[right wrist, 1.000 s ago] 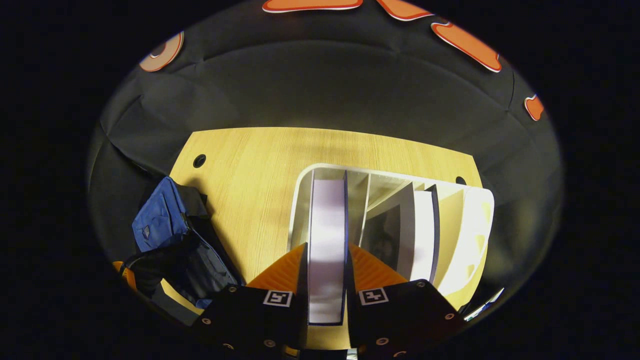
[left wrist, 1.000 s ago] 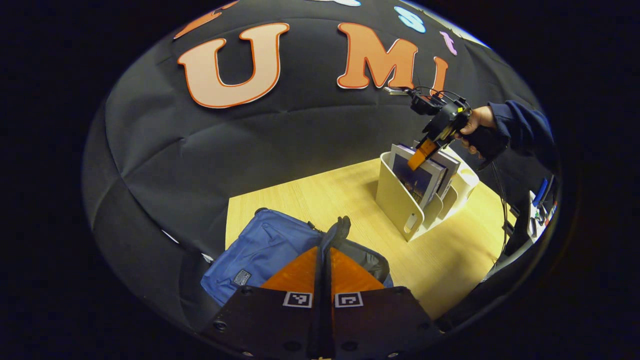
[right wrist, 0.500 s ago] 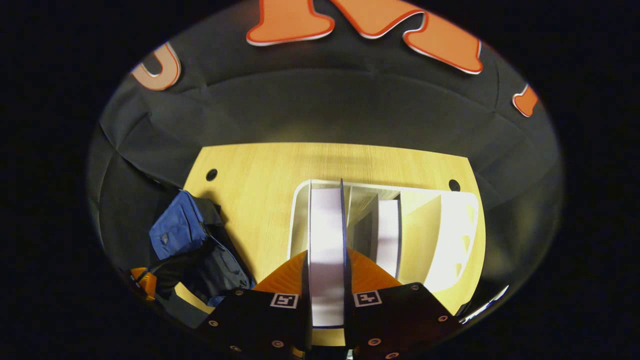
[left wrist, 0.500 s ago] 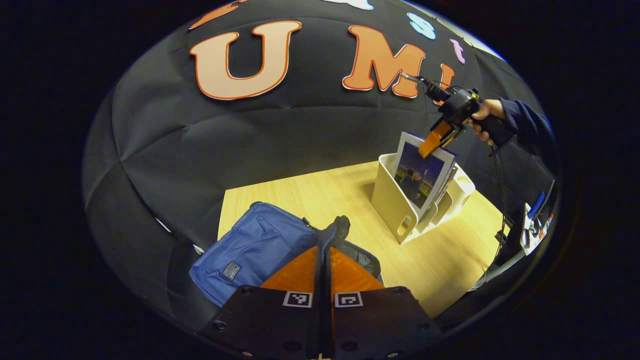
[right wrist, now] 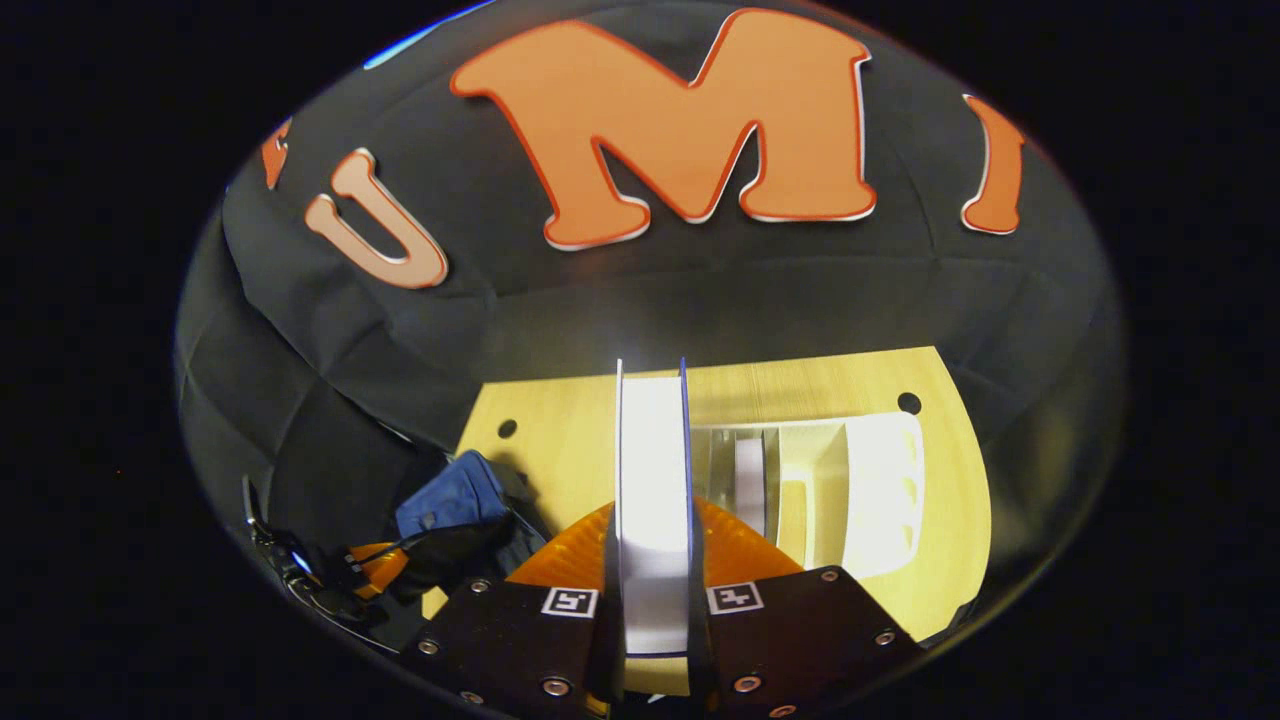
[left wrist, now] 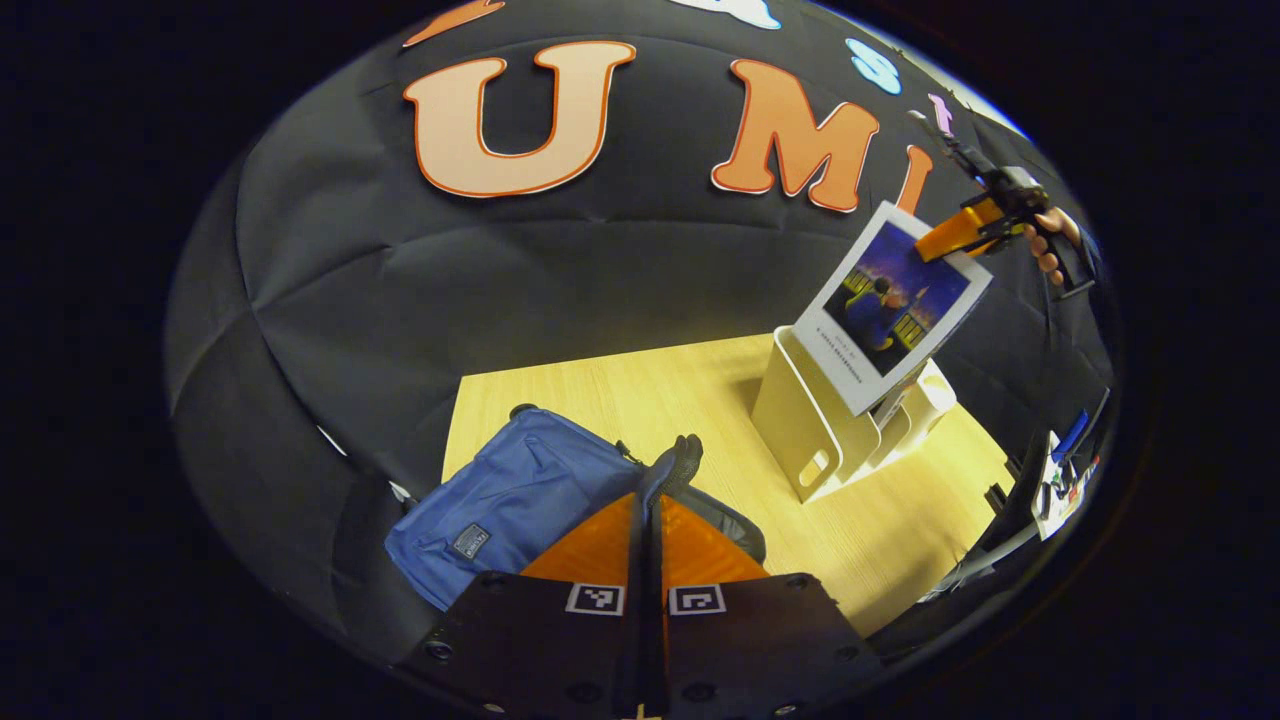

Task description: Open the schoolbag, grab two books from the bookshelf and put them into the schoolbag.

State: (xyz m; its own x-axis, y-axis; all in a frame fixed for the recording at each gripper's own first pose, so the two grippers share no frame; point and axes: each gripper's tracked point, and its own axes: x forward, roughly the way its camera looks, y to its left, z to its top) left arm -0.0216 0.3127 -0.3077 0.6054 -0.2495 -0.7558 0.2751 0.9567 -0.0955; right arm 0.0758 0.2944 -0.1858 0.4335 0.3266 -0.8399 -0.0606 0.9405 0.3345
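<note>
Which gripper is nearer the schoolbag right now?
Left. The left gripper is closed on a flap of the schoolbag, at its opening. The right gripper is up above the bookshelf, holding a book lifted clear of it.

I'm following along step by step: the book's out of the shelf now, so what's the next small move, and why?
Probably carry the book left toward the schoolbag. The right gripper is shut on it, and it hangs above the bookshelf, while the left gripper pinches the bag's flap, seemingly holding it open.
</note>
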